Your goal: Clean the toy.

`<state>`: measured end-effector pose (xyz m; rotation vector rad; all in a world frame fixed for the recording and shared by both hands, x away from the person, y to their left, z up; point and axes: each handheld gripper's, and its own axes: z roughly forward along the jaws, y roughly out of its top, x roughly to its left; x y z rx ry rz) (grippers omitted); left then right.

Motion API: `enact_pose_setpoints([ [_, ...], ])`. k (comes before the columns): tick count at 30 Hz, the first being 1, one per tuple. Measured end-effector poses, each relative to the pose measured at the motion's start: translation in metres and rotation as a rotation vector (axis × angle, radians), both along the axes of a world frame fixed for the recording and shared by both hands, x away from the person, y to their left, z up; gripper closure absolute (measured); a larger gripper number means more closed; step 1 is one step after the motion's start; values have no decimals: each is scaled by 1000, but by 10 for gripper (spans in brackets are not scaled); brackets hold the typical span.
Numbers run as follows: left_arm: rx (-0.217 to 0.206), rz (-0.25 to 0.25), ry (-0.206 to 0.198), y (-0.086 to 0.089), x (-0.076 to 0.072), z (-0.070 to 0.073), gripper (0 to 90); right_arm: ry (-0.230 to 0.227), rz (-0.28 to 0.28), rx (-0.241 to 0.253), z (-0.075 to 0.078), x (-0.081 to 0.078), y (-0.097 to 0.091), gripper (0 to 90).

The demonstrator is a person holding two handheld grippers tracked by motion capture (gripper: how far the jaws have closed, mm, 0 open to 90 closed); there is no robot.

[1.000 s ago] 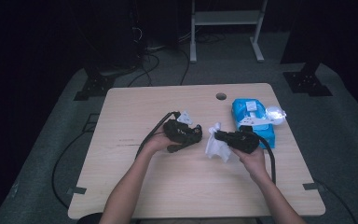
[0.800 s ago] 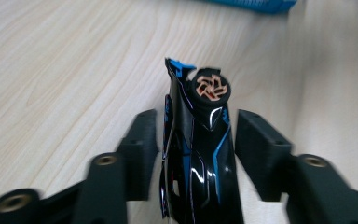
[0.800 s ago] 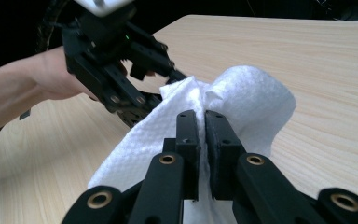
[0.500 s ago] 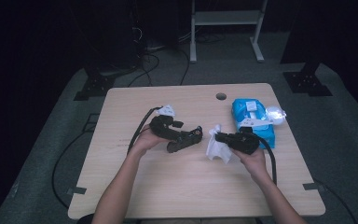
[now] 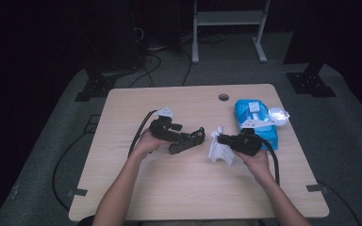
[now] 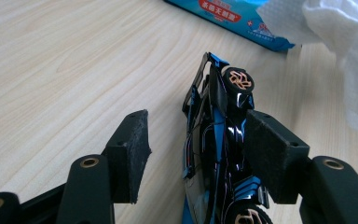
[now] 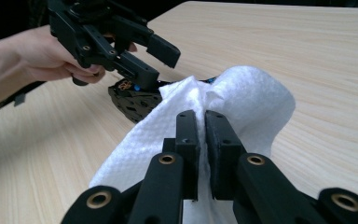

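High view: a pale wooden worktop [image 5: 169, 188] with a person's two forearms entering from the bottom edge. The left tongs [image 5: 188, 139] lie near the centre; the black and blue toy racing car [image 6: 219, 140] between them is hard to tell from the dark tool at this distance. The right tongs [image 5: 222, 139] hold a crumpled white paper wipe [image 5: 219, 149] just beside them. A blue plastic packet of wipes [image 5: 254, 120] rests on the worktop behind the right hand, partly hidden by the tool.

Left gripper view: the toy car stands on its side on the worktop between the two black pads. Its lower end is cut off by the bottom edge. The jaws have just been opening; the left pad stands clear of the car, while the right pad lies against it or just beside it, contact not resolvable. The packet and the wipe are cropped at the top edge.

Right gripper view: the right tongs [image 7: 201, 140] are nearly closed, pinching a fold of the wipe. The wipe hides most of the car [image 7: 135, 100], of which a dark underside shows beneath the left tongs [image 7: 154, 60]
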<state>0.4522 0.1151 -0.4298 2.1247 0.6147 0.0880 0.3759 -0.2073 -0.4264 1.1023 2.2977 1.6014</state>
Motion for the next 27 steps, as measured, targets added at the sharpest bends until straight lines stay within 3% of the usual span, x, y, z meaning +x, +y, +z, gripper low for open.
enact_pose_setpoints([
  [8, 52, -67, -37, -14, -17, 0, 360, -4, -3, -71, 2, -6, -6, 831],
  [10, 70, -77, -65, -18, -22, -1, 358, -1, -3, -86, 1, -8, -7, 832],
  [20, 103, -97, -69, -26, -39, -15, 352, 22, -2, -174, -11, -21, -23, 831],
  [23, 151, -117, -70, -31, -44, -22, 341, 40, -6, -197, -15, -26, -31, 831],
  [26, 185, -124, -115, -37, -50, -25, 330, 58, -10, -217, -19, -29, -38, 830],
  [27, 186, -129, -112, -37, -51, -25, 330, 62, -7, -230, -22, -30, -40, 827],
])
